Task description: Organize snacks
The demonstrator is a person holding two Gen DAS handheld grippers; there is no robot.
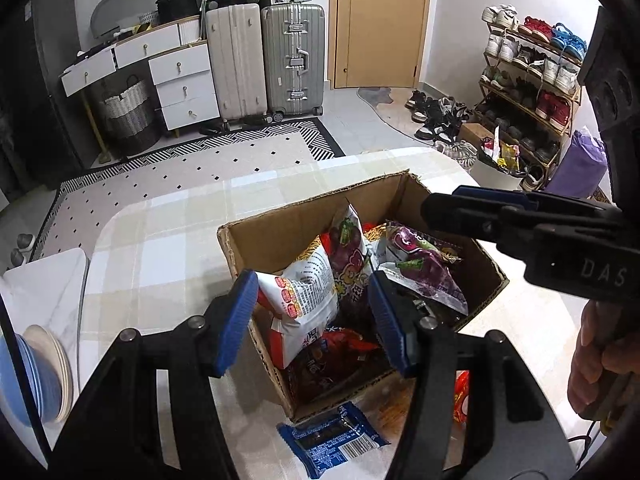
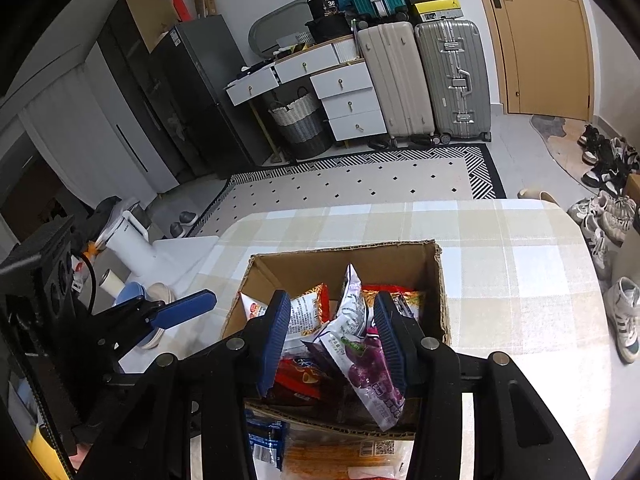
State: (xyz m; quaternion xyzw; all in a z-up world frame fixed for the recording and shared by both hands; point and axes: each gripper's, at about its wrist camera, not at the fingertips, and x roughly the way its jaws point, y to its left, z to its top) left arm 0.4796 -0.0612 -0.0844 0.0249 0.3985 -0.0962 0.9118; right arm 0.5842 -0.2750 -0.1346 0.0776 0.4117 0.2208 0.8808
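An open cardboard box [image 1: 280,232] [image 2: 320,264] full of snack packets stands on the checked tablecloth. My right gripper [image 2: 331,296] [image 1: 426,208] hovers over the box, shut on a purple grape packet [image 2: 372,376] [image 1: 424,268] that hangs down against its right pad. My left gripper [image 1: 312,284] [image 2: 208,302] is open above the box's near left corner. A white and red packet [image 1: 304,300] lies in the box below it, not gripped. An upright grape packet [image 1: 348,240] leans among the others.
A blue packet [image 1: 332,436] [image 2: 266,440] and an orange one [image 2: 340,460] lie on the table [image 1: 168,240] in front of the box. Stacked plates and a blue bowl [image 1: 44,376] sit at the left. A hand [image 1: 592,360] holds the right gripper's handle.
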